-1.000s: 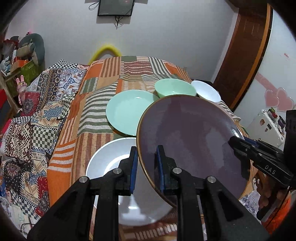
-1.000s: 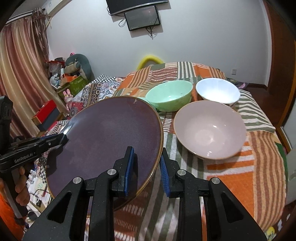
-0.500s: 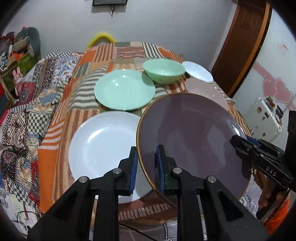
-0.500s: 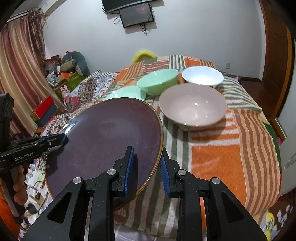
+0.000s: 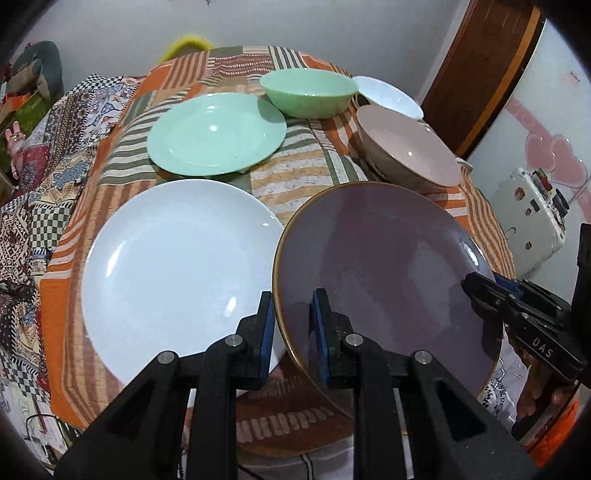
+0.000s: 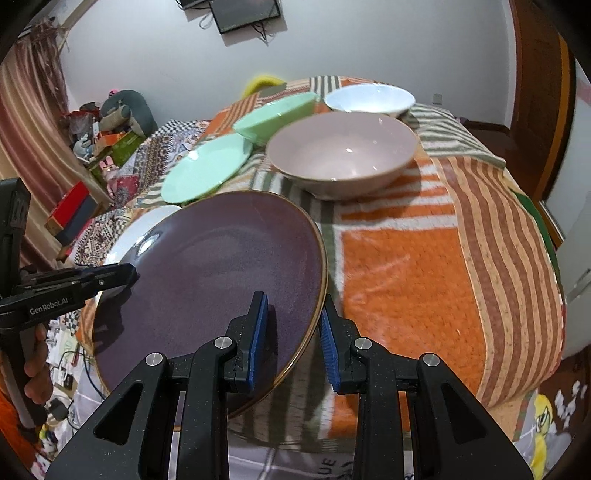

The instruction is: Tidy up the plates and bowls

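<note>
Purple plate (image 5: 384, 266) held in the air above the near edge of the bed (image 6: 424, 236), tilted, gripped on opposite rims by both tools. Left gripper (image 5: 293, 325) with blue-padded fingers (image 5: 266, 332) clamped on the plate's left rim, one pad under, one pad on the upper face. Right gripper (image 6: 291, 328) clamped likewise on the plate's right rim, gold edge running between its blue fingers (image 6: 328, 332). Seen from the left wrist, right gripper's black nose biting the far right rim; seen from the right wrist, left gripper's nose marked "GenRobot.AI" biting the far left rim.

On the striped orange patchwork blanket (image 5: 295, 177) covering the bed: white plate (image 5: 177, 273) lying flat toward the near left edge, just beside the purple plate and partly overlapped by it in both views. Green plate (image 5: 218, 133) flat behind the white plate, toward the middle. Green bowl (image 5: 308, 92) upright behind the green plate, rim just over the plate's far edge. Pink bowl (image 5: 410, 151) upright near the right edge, beyond the purple plate. White bowl (image 5: 386, 94) upright behind the pink bowl, close to the far right corner, beside the green bowl.

Black screen (image 6: 243, 14) on the wall beyond the bed's far edge.
</note>
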Motion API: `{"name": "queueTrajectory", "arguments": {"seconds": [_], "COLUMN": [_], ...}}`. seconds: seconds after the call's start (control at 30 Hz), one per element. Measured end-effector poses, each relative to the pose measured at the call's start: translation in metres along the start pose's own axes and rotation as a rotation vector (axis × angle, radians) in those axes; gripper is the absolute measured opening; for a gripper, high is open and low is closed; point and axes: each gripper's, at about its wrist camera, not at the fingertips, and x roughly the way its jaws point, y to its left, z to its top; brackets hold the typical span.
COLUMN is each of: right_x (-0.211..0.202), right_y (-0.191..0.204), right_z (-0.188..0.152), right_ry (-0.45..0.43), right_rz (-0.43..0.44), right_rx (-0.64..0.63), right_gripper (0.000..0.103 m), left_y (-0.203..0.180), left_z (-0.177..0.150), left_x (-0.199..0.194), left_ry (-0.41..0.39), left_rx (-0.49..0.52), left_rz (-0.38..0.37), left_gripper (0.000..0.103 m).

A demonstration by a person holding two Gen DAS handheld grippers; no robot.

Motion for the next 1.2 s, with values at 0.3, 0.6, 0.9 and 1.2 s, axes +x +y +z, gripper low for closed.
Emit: {"name": "queueTrajectory", "arguments": {"seconds": [0.3, 0.6, 0.9, 1.2], "right_x": [0.005, 0.012, 0.015, 0.018], "right_y": [-0.024, -0.041, -0.042, -0.040], "right_z": [-0.002, -0.004, -0.001, -0.001], "right_ry": [0.027, 0.060, 0.062, 0.073], "right_rz": [-0.021, -0.033, -0.029, -0.026], "right_rx": [0.046, 0.086, 0.102, 0.097], "right_gripper": [0.026, 0.026, 0.026, 0.027], "left_y": [-0.015, -0.027, -0.026, -0.025], "left_z": [0.009, 0.012, 0.016, 0.014], "left_x": [0.026, 0.047, 0.055, 0.055], "left_ry": [0.039, 0.067, 0.078, 0.082], "left_rx": [0.028, 0.056, 0.053, 0.039], "left_rz": [-0.008, -0.006, -0.008, -0.027], "left_gripper": [0.020, 0.019, 0.019, 0.019]}}
